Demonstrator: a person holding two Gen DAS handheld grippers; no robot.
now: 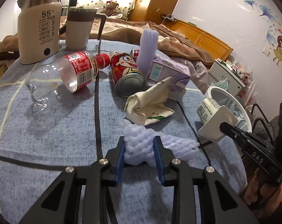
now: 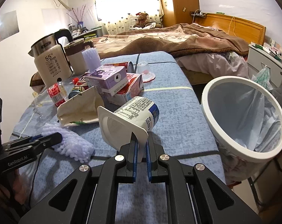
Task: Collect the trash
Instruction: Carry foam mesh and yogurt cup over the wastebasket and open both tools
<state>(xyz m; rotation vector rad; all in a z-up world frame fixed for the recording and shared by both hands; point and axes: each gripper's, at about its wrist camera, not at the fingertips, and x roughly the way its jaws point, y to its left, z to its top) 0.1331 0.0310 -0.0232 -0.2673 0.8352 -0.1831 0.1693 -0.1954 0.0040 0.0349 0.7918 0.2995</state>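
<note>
My left gripper (image 1: 141,142) is shut on a lilac foam net (image 1: 170,146) that lies on the blue-covered table (image 1: 47,130). The net bulges out between and beyond the blue pads. My right gripper (image 2: 141,140) is shut on the flat rim of a white yogurt cup (image 2: 135,113), which is tipped on its side near the table's right edge. In the left wrist view the yogurt cup (image 1: 209,115) shows at the right, pinched by the right gripper (image 1: 223,126). In the right wrist view the left gripper (image 2: 57,137) and the foam net (image 2: 73,143) sit at the lower left.
A white lined bin (image 2: 206,100) stands off the table's right edge. Further back lie a clear plastic bottle (image 1: 75,71), a red can (image 1: 126,71), a purple carton (image 1: 167,71) and a crumpled cream bag (image 1: 150,102). A kettle (image 1: 40,29) and a mug (image 1: 79,28) stand at the far left.
</note>
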